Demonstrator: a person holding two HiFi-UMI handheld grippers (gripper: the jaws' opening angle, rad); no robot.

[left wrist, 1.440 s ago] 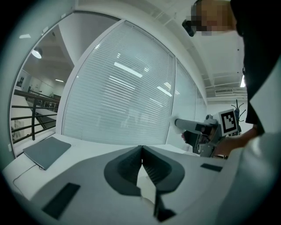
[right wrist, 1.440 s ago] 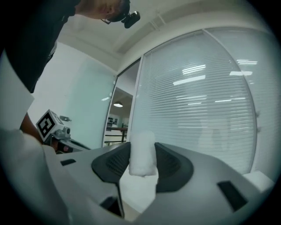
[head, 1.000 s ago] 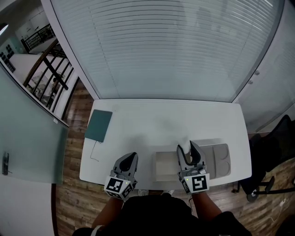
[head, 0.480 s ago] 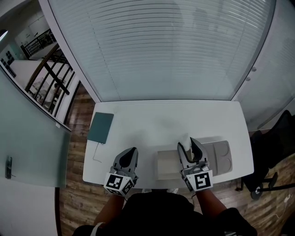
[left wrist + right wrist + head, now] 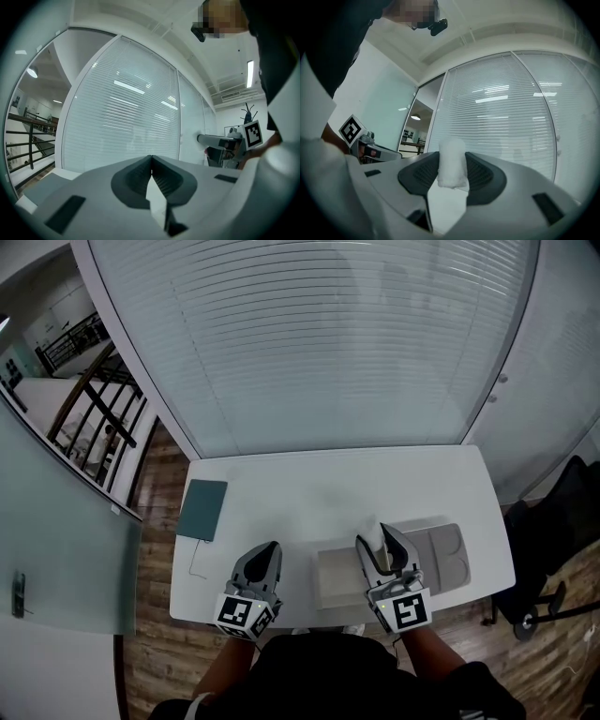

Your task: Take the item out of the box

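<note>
Left gripper (image 5: 272,547) closed; right gripper (image 5: 374,536) — pinching item (image 5: 452,164).

On the table (image 5: 328,484), the box (image 5: 336,579) lies at the near edge, right of centre. A tray (image 5: 448,557) adjoins its right side. A notebook (image 5: 202,510) lies at the left edge.

Fuzzy white item (image 5: 451,161), matt white table (image 5: 328,486), wood-plank floor (image 5: 155,554)

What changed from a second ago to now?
Hardly anything. The right gripper still holds the white item over the box. The left gripper stays shut and empty beside it. The green notebook on the table has not moved. Only the head view shifted a little.
</note>
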